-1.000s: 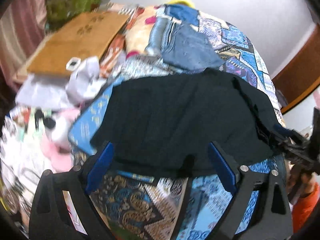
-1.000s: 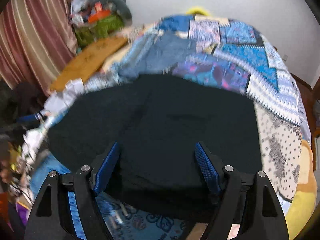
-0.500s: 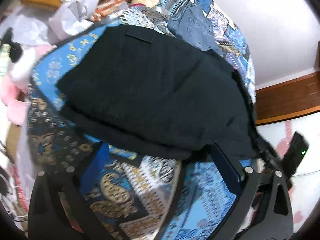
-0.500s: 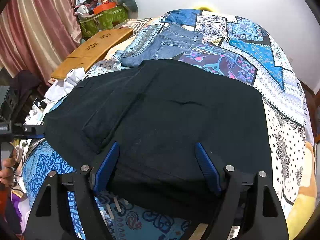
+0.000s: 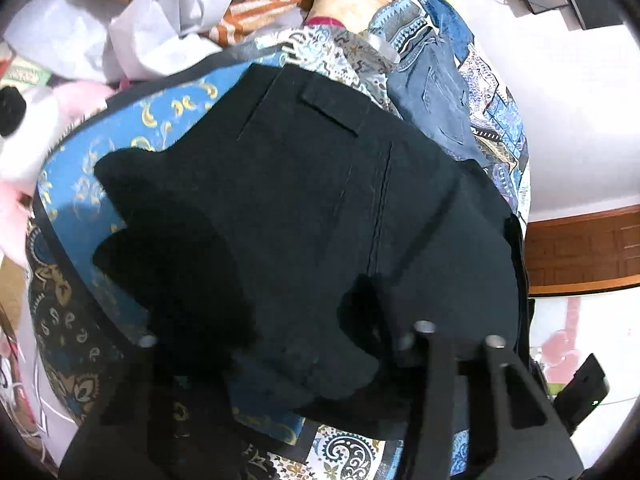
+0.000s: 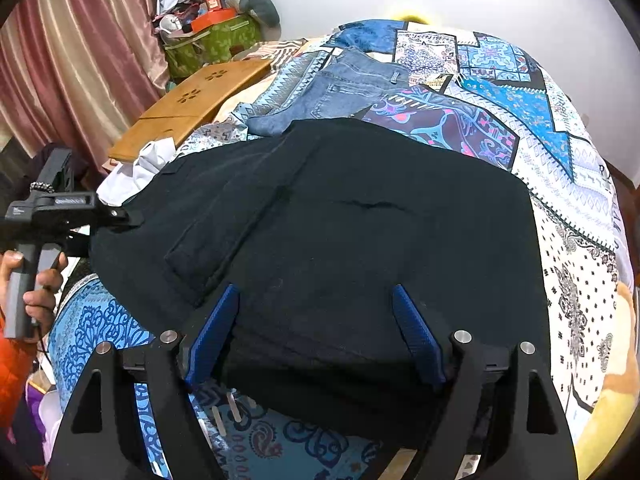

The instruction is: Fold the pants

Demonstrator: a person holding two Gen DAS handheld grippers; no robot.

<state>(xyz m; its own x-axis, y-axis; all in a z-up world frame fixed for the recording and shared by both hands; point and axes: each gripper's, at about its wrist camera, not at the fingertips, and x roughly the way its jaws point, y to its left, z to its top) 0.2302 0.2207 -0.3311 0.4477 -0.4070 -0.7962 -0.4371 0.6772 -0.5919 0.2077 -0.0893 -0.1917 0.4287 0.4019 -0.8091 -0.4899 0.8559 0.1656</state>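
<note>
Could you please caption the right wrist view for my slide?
Right claw open over folded black pants on a patterned bedspread, blue jeans behind.

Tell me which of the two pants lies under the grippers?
The black pants, spread out in front; the blue jeans lie farther back on the bedspread.

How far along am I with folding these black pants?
Done: the black pants lie doubled into a compact block on the bed. In hand: the left tool has just been closing on their edge, fabric between its jaws; the right tool stands open over the near edge. Left: another fold, probably.
</note>
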